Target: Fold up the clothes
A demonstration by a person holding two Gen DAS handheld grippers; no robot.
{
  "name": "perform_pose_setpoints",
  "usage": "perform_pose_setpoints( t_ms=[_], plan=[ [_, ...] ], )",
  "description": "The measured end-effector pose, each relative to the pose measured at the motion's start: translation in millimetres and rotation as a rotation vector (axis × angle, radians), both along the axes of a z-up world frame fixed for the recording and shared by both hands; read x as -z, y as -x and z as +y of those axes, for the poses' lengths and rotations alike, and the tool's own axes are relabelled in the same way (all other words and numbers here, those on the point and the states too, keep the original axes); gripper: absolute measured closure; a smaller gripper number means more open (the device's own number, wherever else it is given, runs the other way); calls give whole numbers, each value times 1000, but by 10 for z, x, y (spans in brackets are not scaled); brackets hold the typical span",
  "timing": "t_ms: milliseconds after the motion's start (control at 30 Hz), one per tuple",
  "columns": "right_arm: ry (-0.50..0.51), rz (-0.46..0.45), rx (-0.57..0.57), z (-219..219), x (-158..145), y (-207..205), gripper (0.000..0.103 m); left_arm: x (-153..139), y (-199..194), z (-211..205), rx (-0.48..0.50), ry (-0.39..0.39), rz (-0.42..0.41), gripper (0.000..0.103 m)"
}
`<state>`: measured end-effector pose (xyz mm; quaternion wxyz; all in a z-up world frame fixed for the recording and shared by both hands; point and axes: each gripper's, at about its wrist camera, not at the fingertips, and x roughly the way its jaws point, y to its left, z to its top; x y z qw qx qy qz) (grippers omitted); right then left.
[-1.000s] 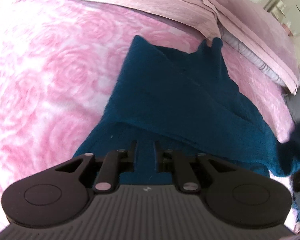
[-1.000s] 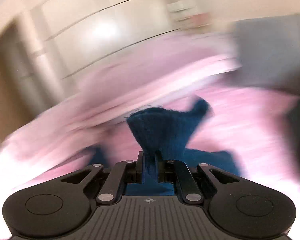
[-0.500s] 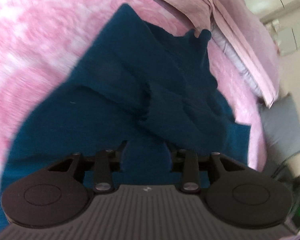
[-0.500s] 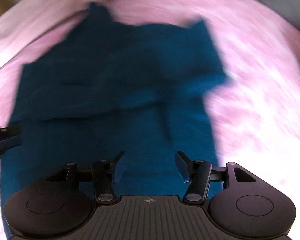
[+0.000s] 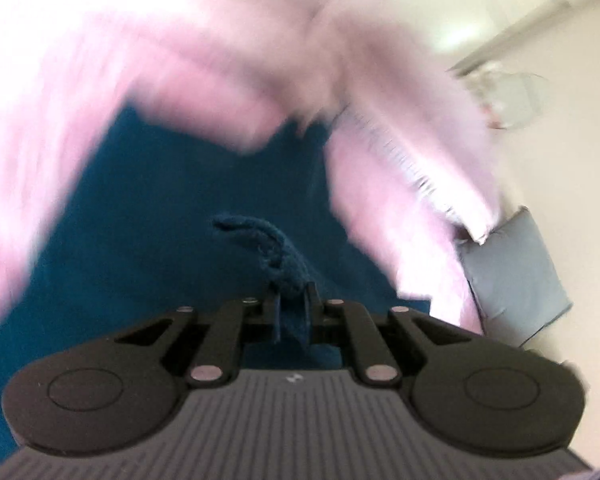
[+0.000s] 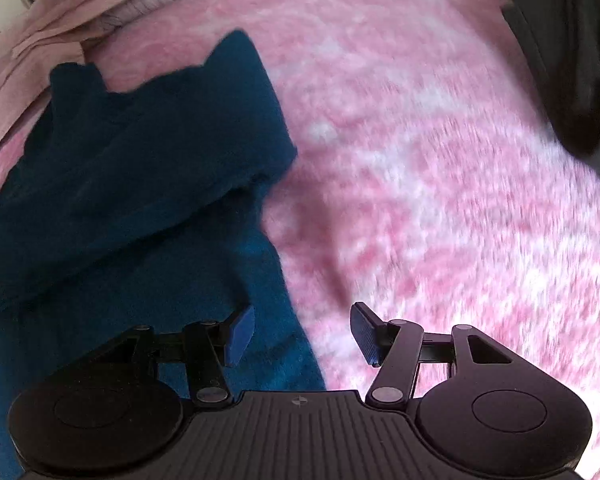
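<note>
1. The blue knit garment [image 6: 132,168] lies on the bed, on the pink blanket [image 6: 420,160]. It is partly folded: one layer lies across another. Its two pointed corners are at the end nearest the pillows [image 5: 400,92].

2. The left hand-held gripper [image 5: 293,312] is clamped on a bunched bit of the garment [image 5: 276,256]. A twist of blue cloth sticks up out of the jaws. Half a second ago those jaws stood apart over flat cloth. They have just been closing, and now cloth is between them.

3. The left view is blurry and has tipped up since then. Now the pillows, a grey cushion [image 5: 516,276] beside the bed and the wall show past the garment. It looks like that hand is lifting its bit of cloth.

4. The right hand-held gripper [image 6: 302,334] has its jaws apart with nothing in them. A second ago it was pinching blue cloth, so it has let go. Now it points down at the garment's side edge. One finger [image 6: 240,334] is over the cloth and the other finger [image 6: 364,332] is over the blanket.

5. I think one fold is done and the next one is starting. The left side has its hold. The right side likely needs to grab that edge next. If it grabs blanket too, the fold could go wrong.
</note>
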<state>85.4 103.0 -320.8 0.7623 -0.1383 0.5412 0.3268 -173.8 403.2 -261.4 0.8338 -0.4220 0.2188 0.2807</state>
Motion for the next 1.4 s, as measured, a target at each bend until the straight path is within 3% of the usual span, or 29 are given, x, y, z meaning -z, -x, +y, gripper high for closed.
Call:
perform_pose_setpoints(
  t_ms=[67,133,267,400,467,633,700,800,933,1000,1133,1233,1300,1400],
  plan=[
    [-41,-56,-53,105,-54,82,46,-103,15,126,-65,-116,6,96],
    [-81,-115,-109,236,-106,140,46,18,60,279,-106,-108,72,96],
    [-94,-181,-193,538,48,171,46,444,178,319,-123,-1,180,96],
    [-53,-313,-254,757,239,114,47,436,340,256,-151,-5,136,96],
    [-73,-335,-245,744,257,20,60,412,335,246,-128,-42,133,96],
    [-22,-220,-201,638,356,-190,60,726,187,302,-45,-38,263,95],
    [-6,-229,-245,633,299,-156,60,847,159,310,-14,-48,308,95],
    [32,-252,-317,627,238,-94,60,793,155,268,2,-79,365,85],
    [-4,-267,-316,577,52,-77,60,581,324,220,-151,-133,461,86],
    [-52,-270,-288,550,-73,-84,60,451,415,220,-223,-173,462,87],
    [-146,-271,-303,729,-143,-71,60,366,141,229,-42,-218,370,92],
    [-159,-260,-362,963,-7,-48,60,592,-216,228,110,-243,451,89],
    [-87,-215,-394,1117,202,-101,60,807,-314,307,123,-209,537,95],
    [-36,-217,-440,1235,201,-190,61,678,-235,479,69,-139,485,97]
  ],
)
